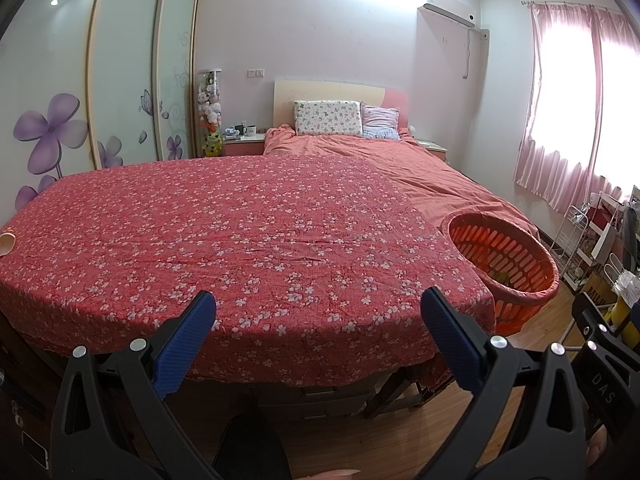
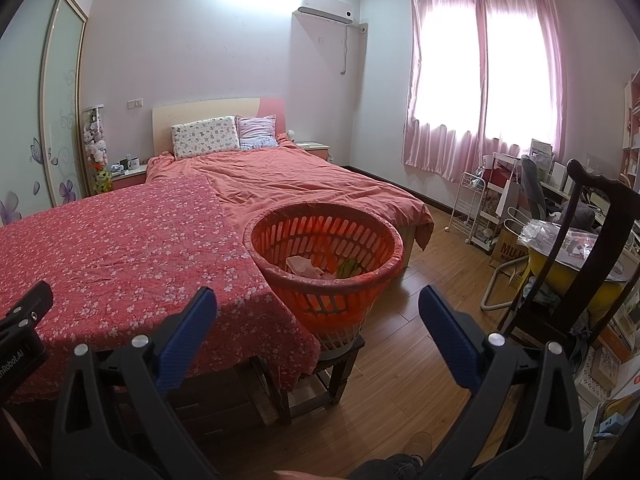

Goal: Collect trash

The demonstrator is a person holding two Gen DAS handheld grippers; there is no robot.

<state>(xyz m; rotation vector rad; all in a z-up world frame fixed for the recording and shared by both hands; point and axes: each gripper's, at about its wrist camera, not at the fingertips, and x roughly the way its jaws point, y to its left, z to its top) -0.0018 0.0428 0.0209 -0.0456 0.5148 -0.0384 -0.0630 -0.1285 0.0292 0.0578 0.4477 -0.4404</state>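
Trash looked mostly collected: crumpled paper scraps [image 2: 306, 266] sat in the orange slotted plastic basket [image 2: 256, 236], the red floral-cloth worktop [image 1: 240, 232] held just one small pale thing [image 1: 7, 242] at its far left edge, and both the left hand-held gripper [image 1: 319, 312] and right hand-held gripper [image 2: 318, 308] were spread wide, holding nothing.

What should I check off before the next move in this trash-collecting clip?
1. Left gripper open and empty: ok.
2. Right gripper open and empty: ok.
3. Orange basket upright beside the table, on a stool: ok.
4. Trash already in the basket, crumpled paper: ok.
5. Floral tablecloth free of trash: cannot tell; a small pale object sits at its far left edge.
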